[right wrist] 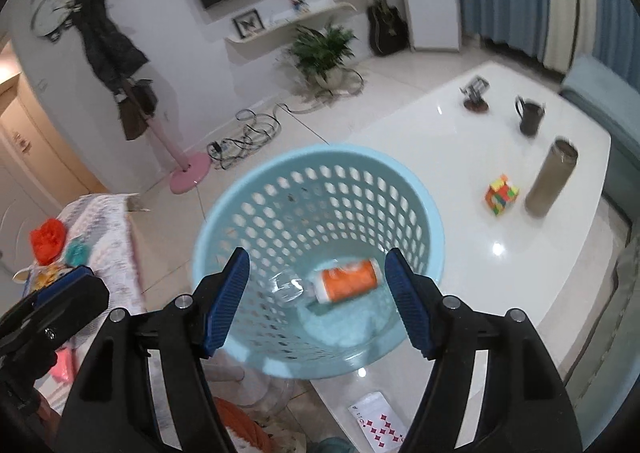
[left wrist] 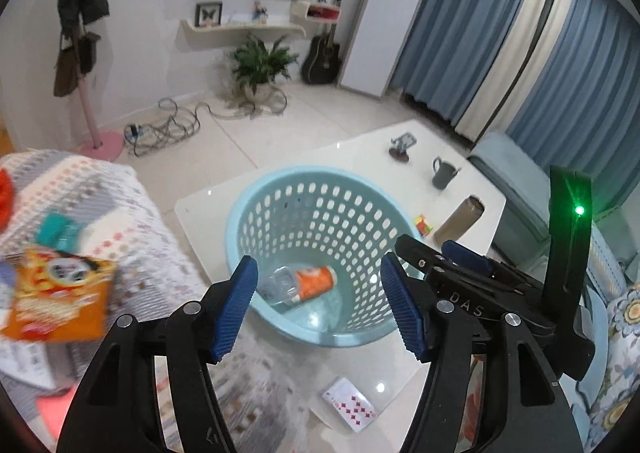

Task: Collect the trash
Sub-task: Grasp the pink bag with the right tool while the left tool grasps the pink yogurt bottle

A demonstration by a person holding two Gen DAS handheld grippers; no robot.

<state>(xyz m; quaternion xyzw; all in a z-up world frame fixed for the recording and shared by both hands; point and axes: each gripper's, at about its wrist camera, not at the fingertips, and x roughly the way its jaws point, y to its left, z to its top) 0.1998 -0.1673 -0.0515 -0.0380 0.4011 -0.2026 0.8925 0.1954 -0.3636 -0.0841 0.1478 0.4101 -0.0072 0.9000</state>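
A pale blue perforated basket stands on the near corner of a white glossy table. In its bottom lies a crushed clear bottle with an orange label. My left gripper hangs open above the basket's near rim, nothing between its pads. My right gripper is open over the basket too, also with nothing in it; it shows at the right of the left wrist view. An orange snack bag lies on a patterned cover to the left.
On the table stand a colour cube, a tall grey tumbler, a dark mug and a small stand; a playing card lies at the near edge. Red and teal items rest on the cover.
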